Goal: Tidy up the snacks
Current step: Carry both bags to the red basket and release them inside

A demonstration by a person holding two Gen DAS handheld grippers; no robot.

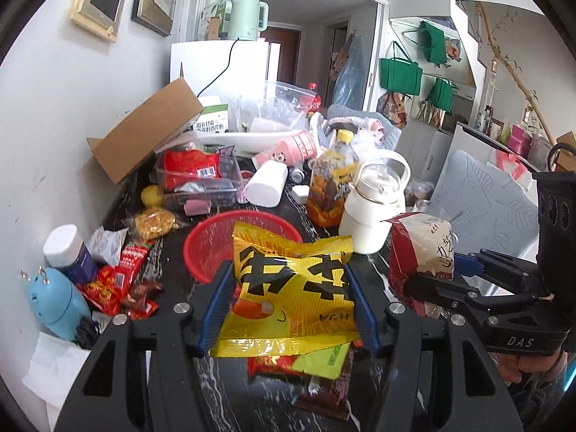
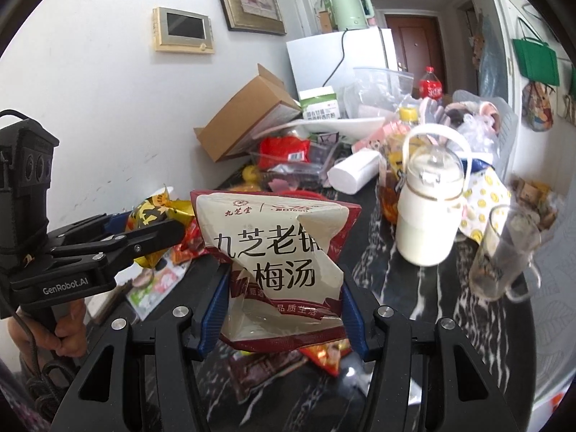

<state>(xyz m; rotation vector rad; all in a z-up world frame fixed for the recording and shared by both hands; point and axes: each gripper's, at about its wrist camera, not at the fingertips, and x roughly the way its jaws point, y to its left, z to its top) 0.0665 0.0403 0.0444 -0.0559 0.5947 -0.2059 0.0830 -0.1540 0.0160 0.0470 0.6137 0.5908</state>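
Yellow snack bag (image 1: 288, 288) pinched in my left gripper (image 1: 289, 298), held above the table, just in front of the red basket (image 1: 212, 241). White-and-maroon pouch (image 2: 277, 262) clamped in my right gripper (image 2: 282, 309), right of the basket, beside the white bottle (image 2: 428, 212). Loose packets (image 1: 118, 280) lie left of the basket.

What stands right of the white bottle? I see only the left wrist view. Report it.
Observer: A clear glass mug stands on the table, right of the white bottle.
Operator: Confirm the right gripper's hold.
Observer: The right gripper has both blue pads pressed on the red-and-white pouch.
Operator: Name what lies just beyond that bottle.
Observer: A cloth with yellow smiley faces, at its right rear.
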